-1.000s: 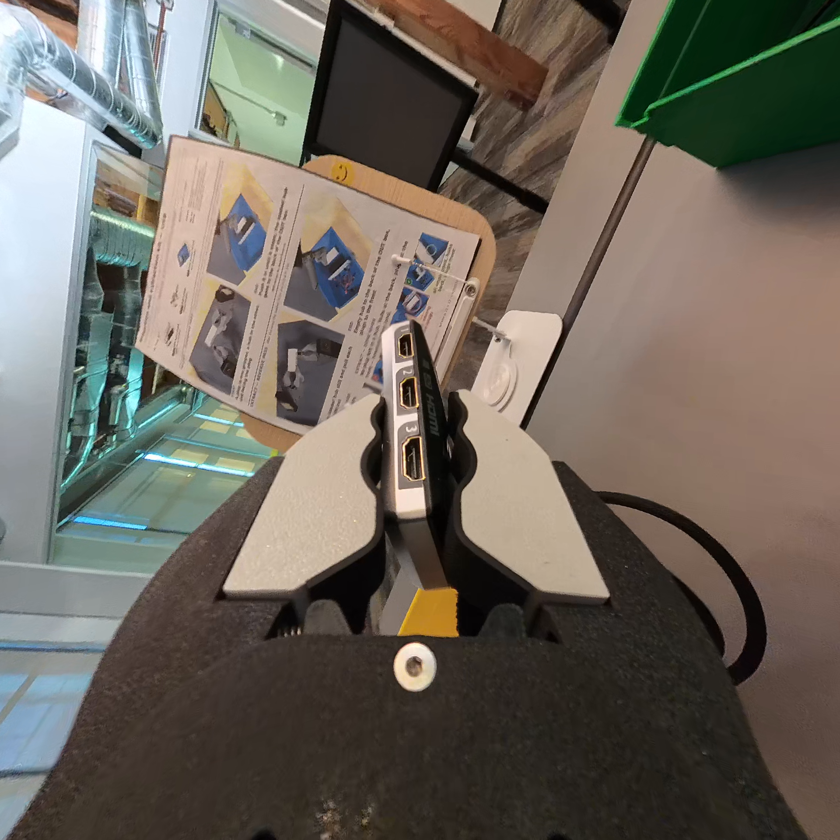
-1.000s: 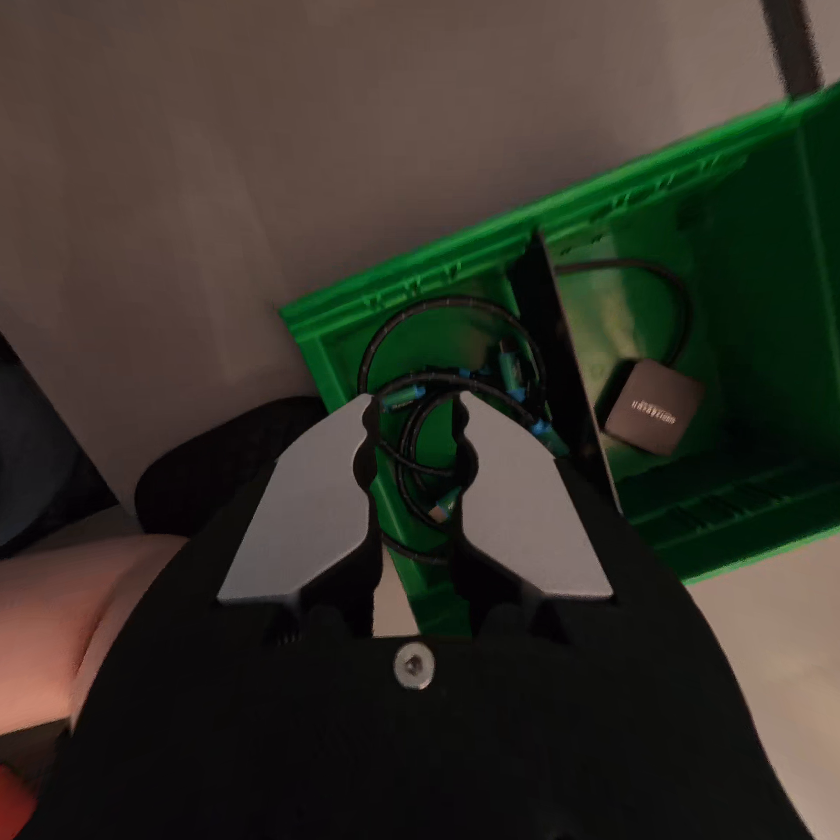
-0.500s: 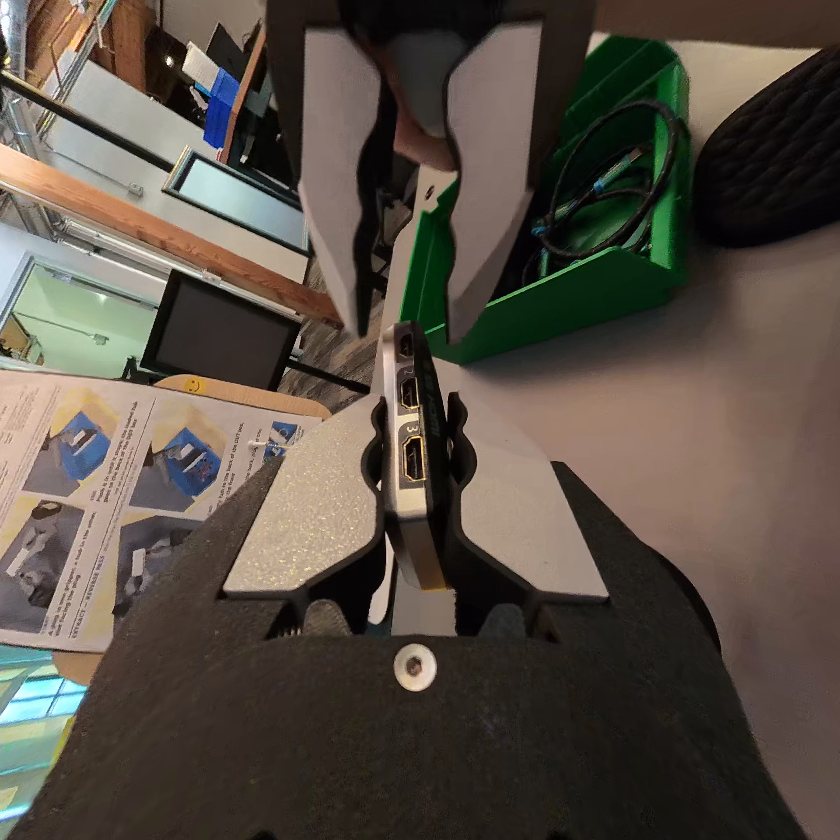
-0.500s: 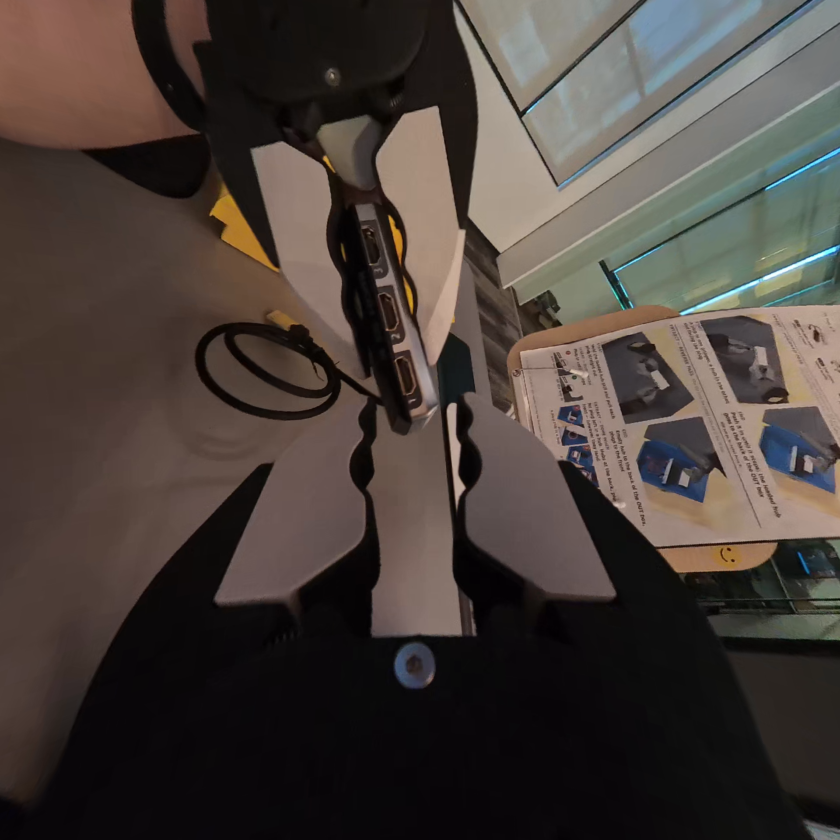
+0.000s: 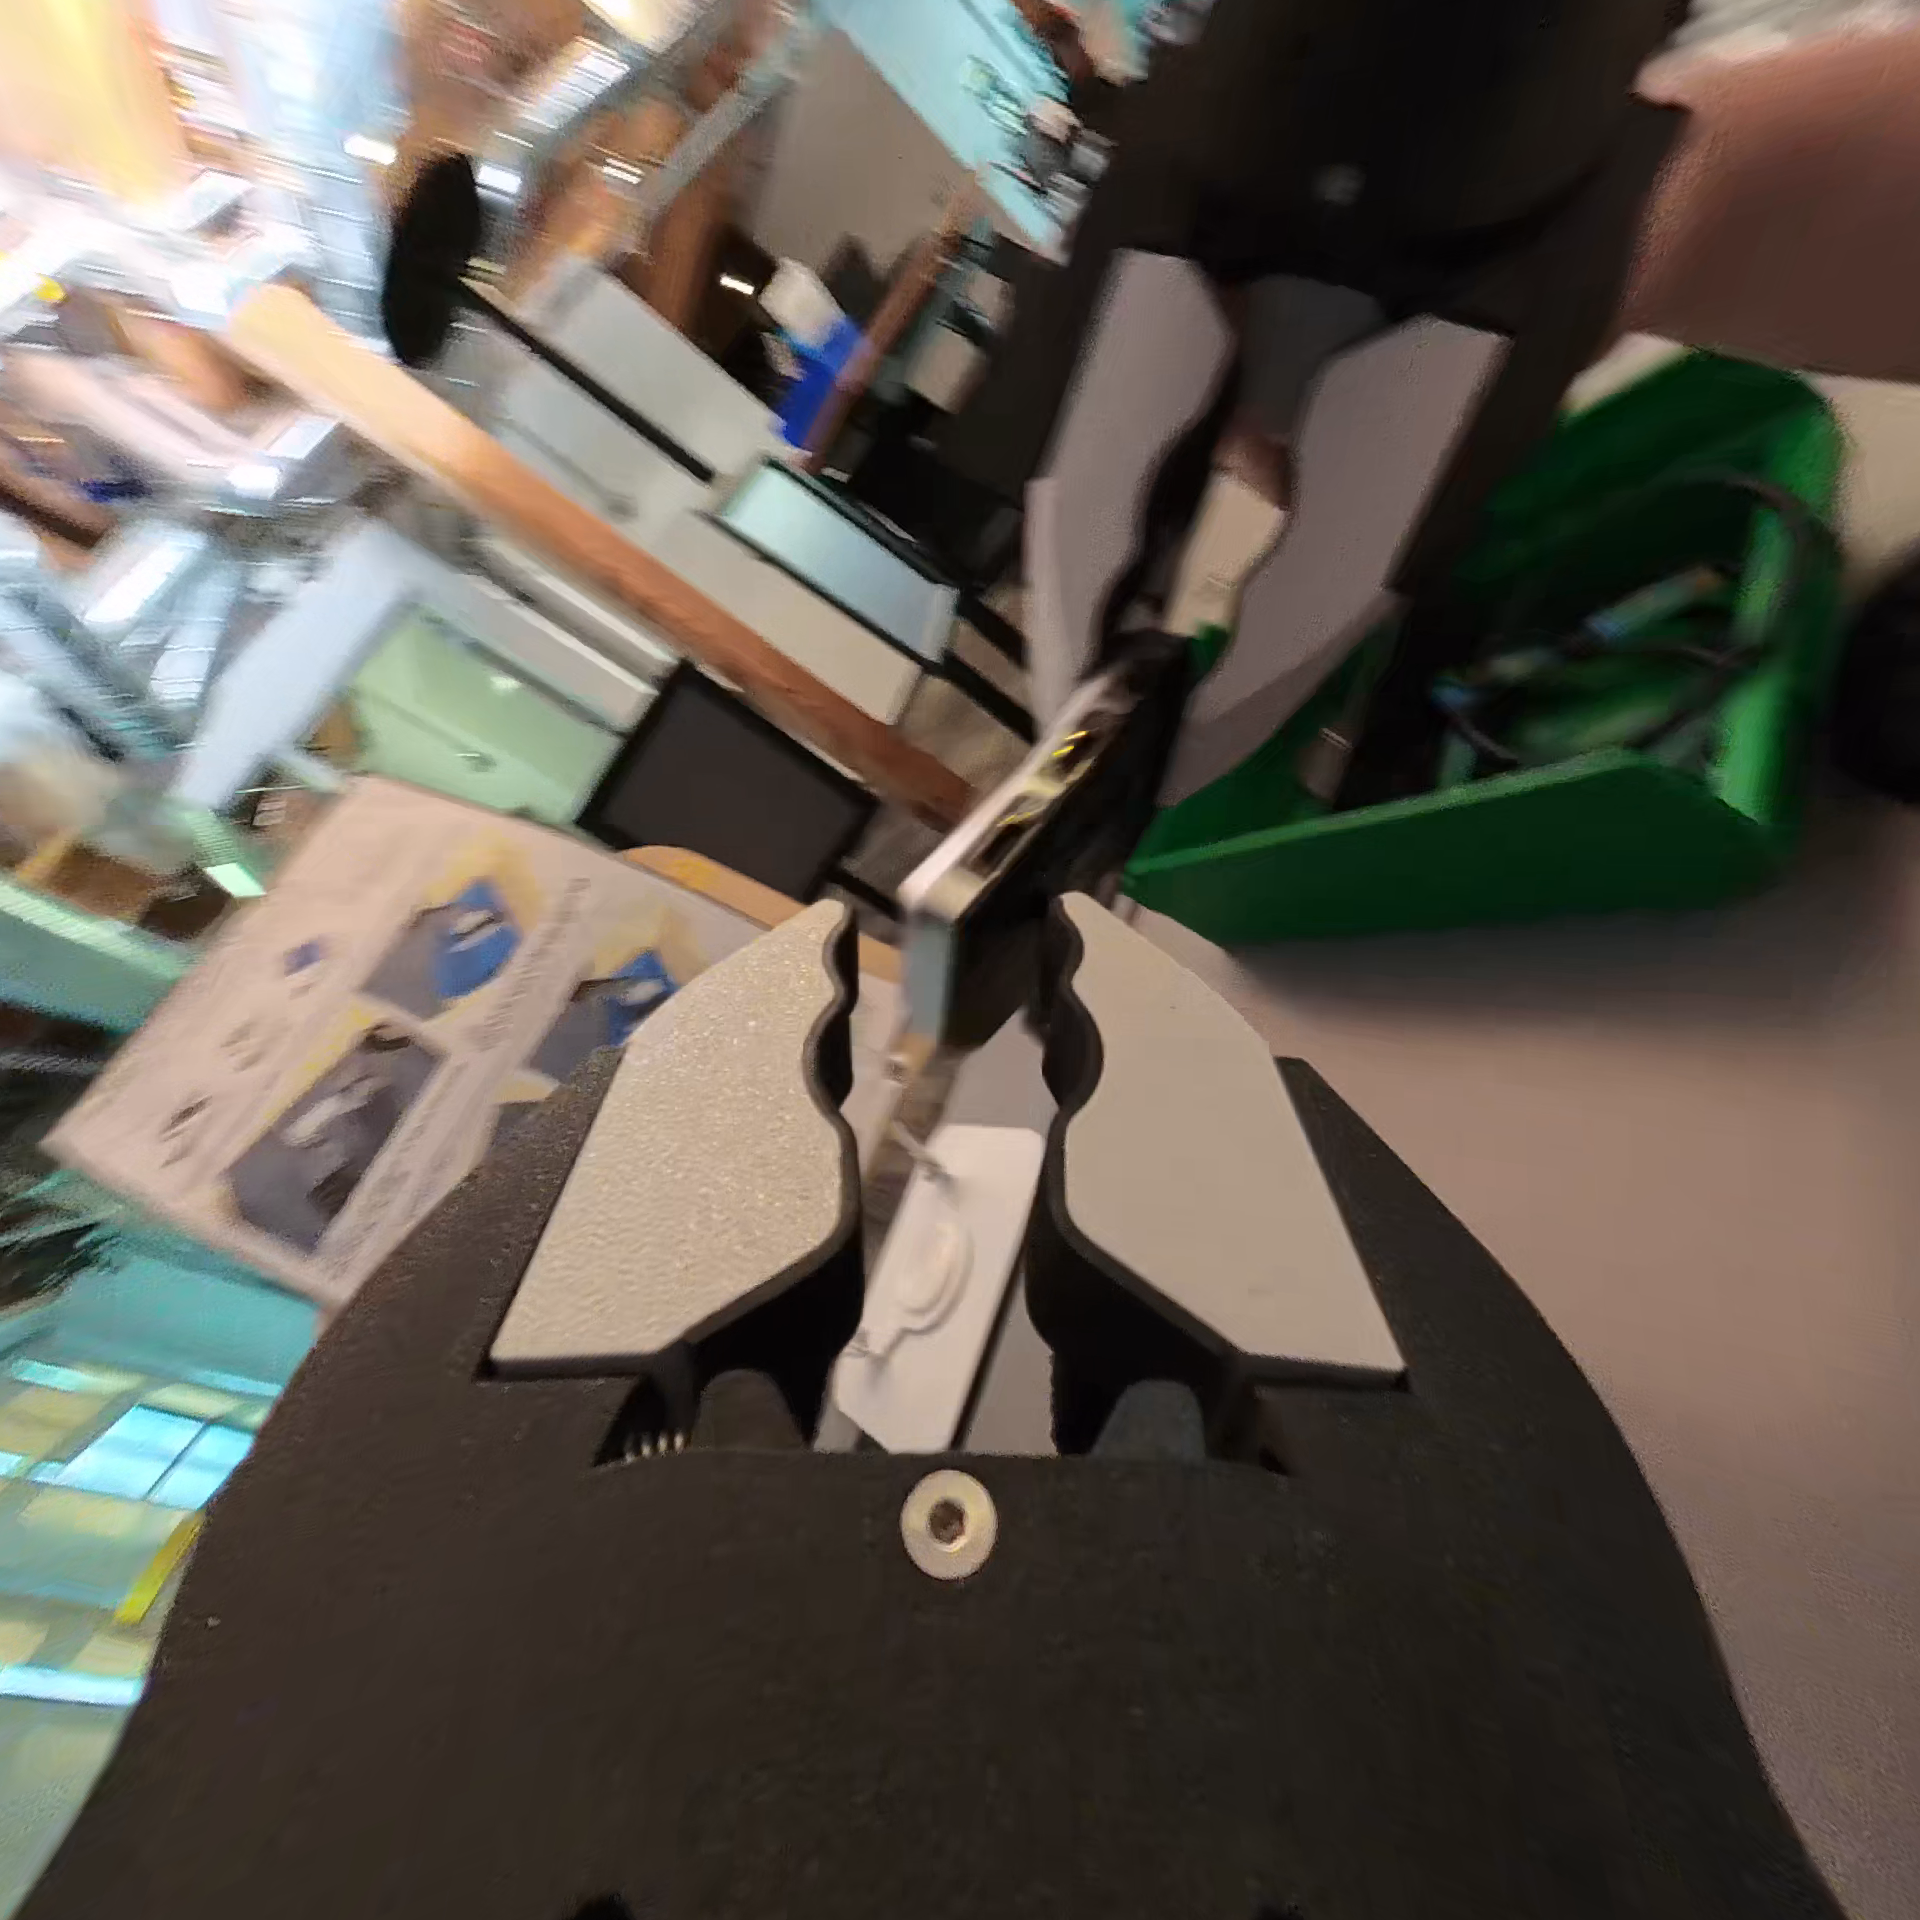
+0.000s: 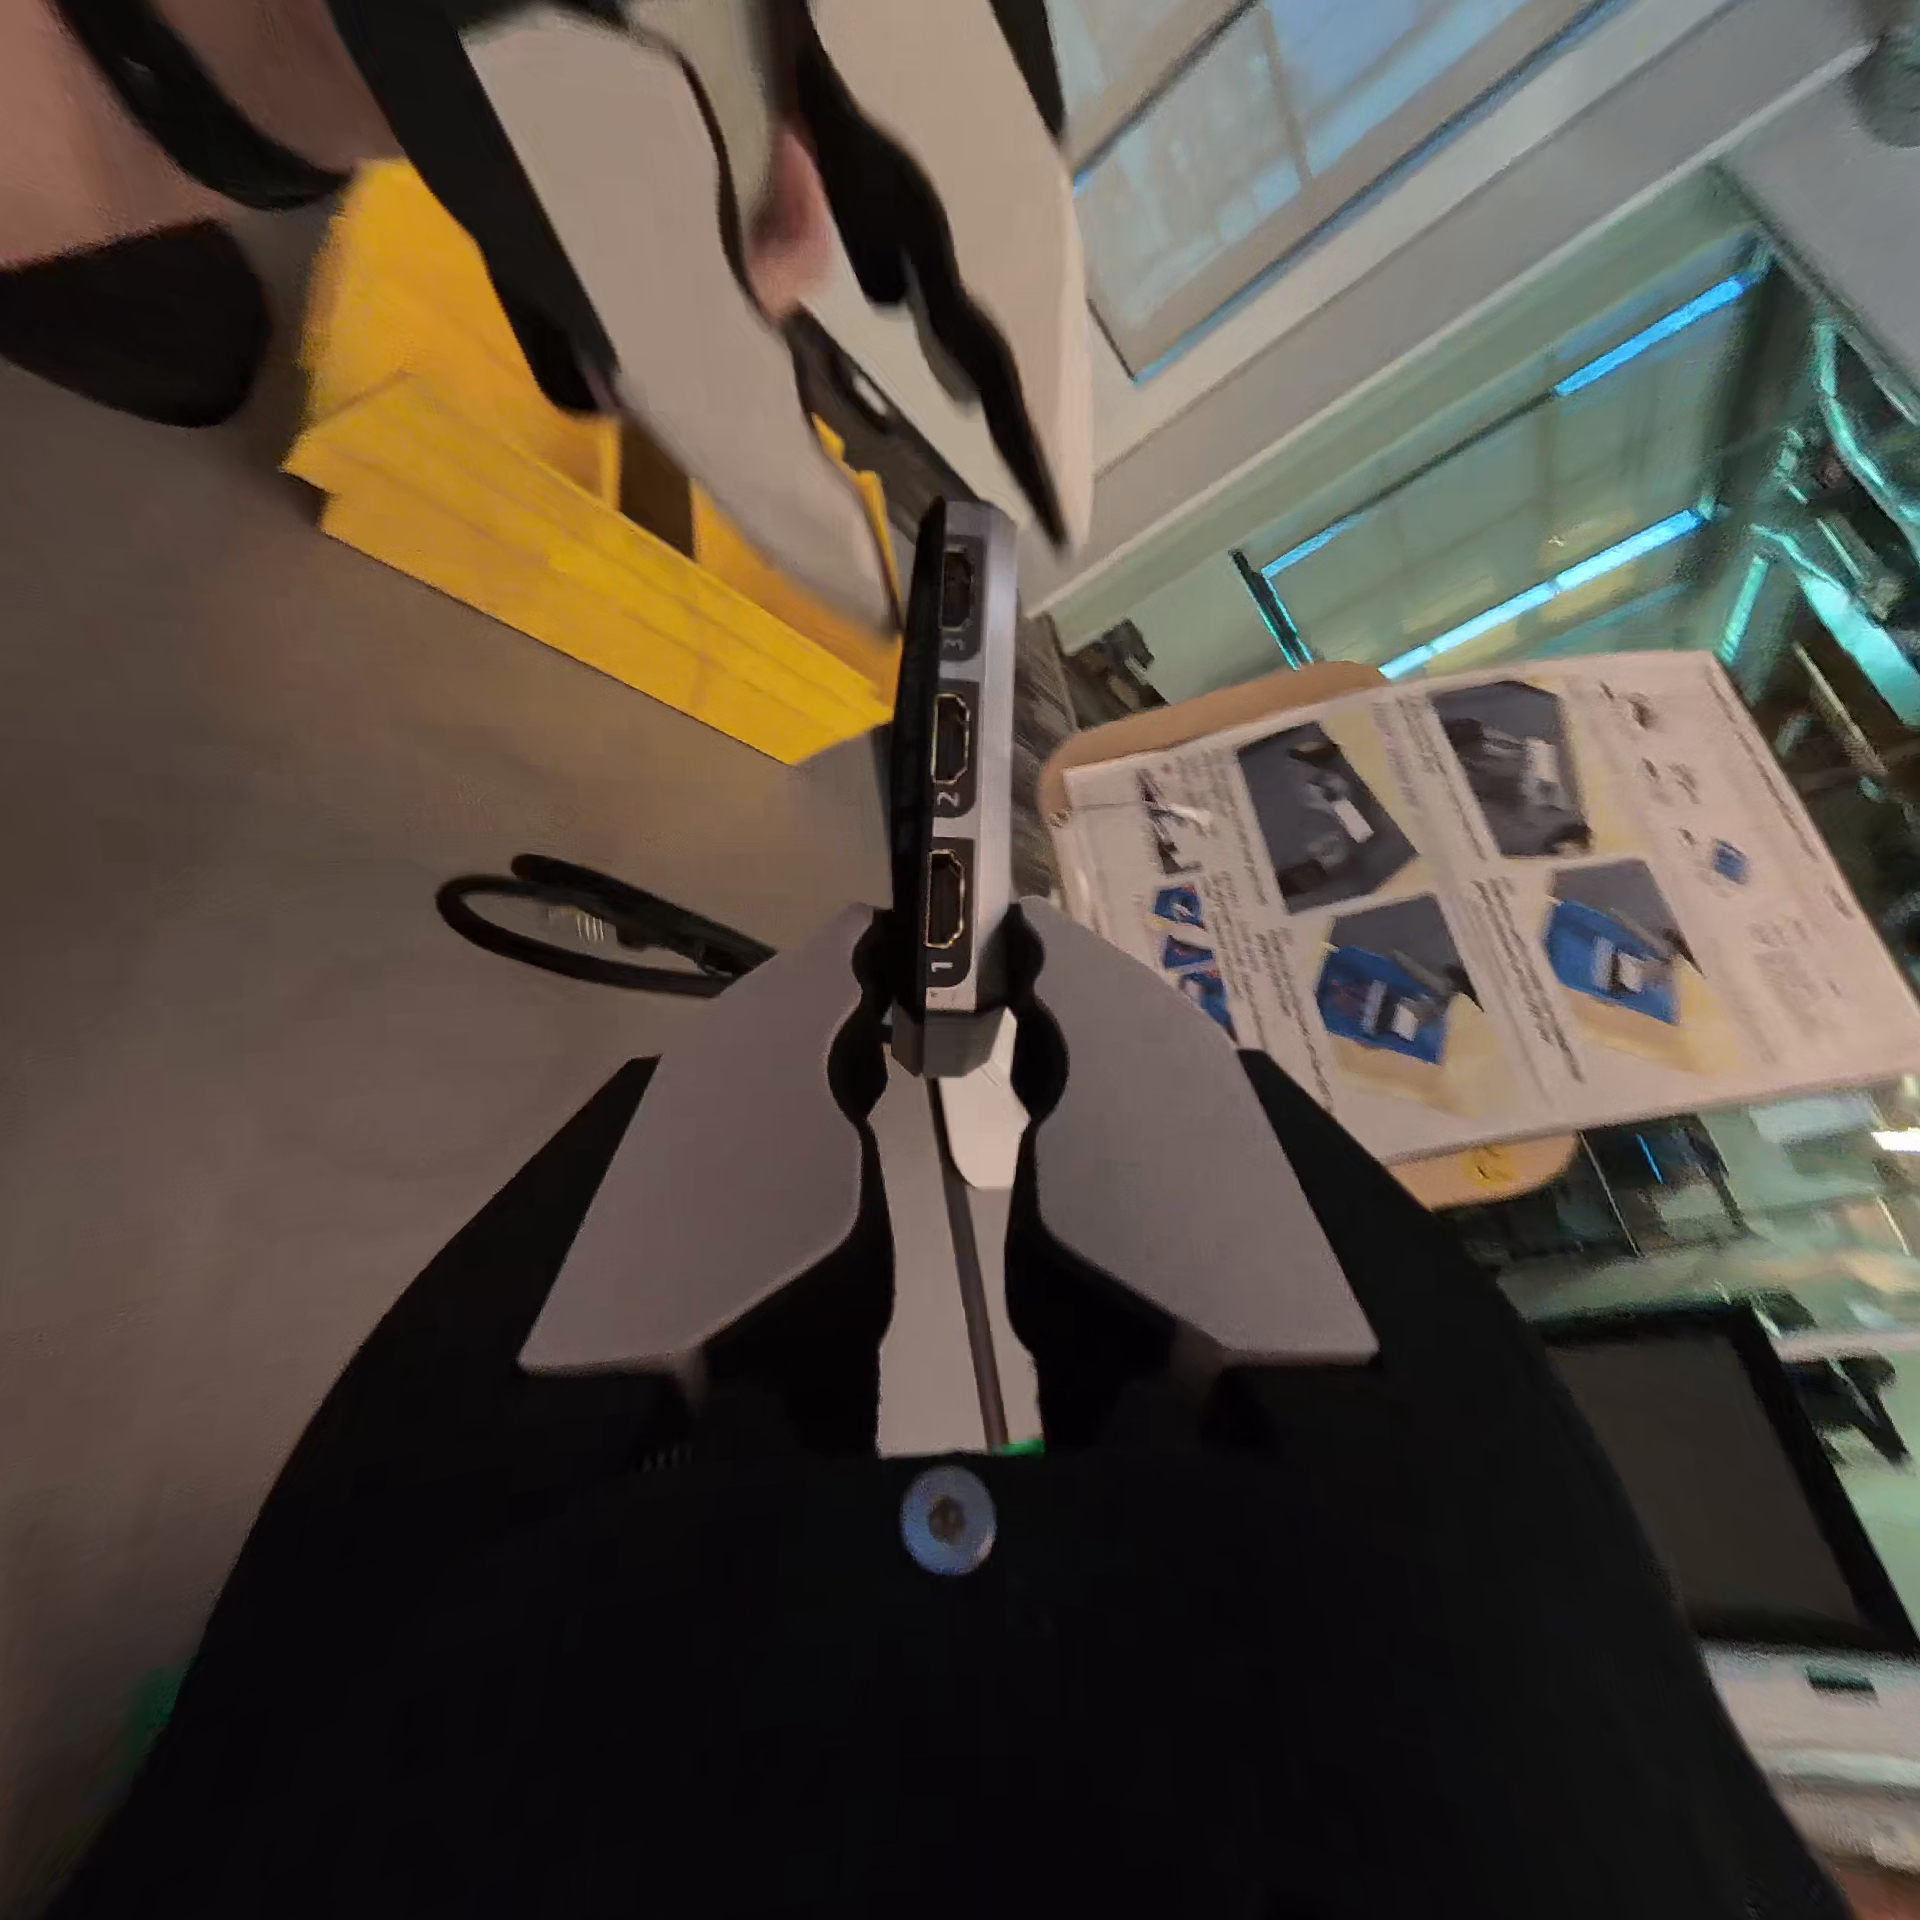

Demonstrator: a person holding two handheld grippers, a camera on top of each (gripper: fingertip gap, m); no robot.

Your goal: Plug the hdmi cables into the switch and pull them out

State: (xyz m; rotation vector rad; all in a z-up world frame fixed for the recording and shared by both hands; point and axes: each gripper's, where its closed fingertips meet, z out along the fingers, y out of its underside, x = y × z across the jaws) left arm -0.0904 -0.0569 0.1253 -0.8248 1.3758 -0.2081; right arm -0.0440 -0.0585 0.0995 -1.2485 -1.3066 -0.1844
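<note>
Switch (image 6: 951, 790), its three numbered ports facing us, stands upright above the grey table (image 6: 260, 935), pinched at its lower end by our right gripper (image 6: 940, 925), while our left gripper (image 5: 951, 914) gapes empty beside it.

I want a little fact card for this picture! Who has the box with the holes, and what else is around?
Switch: slim silver and black box, three ports showing, all empty
Right tool: shut on one end of the switch
Left tool: open, holding nothing, close to the switch's other end
Black cable: coiled on the grey table, not plugged in
Bins: green bin and yellow bin on the table
Paper: picture sheet propped up beside the table
</note>
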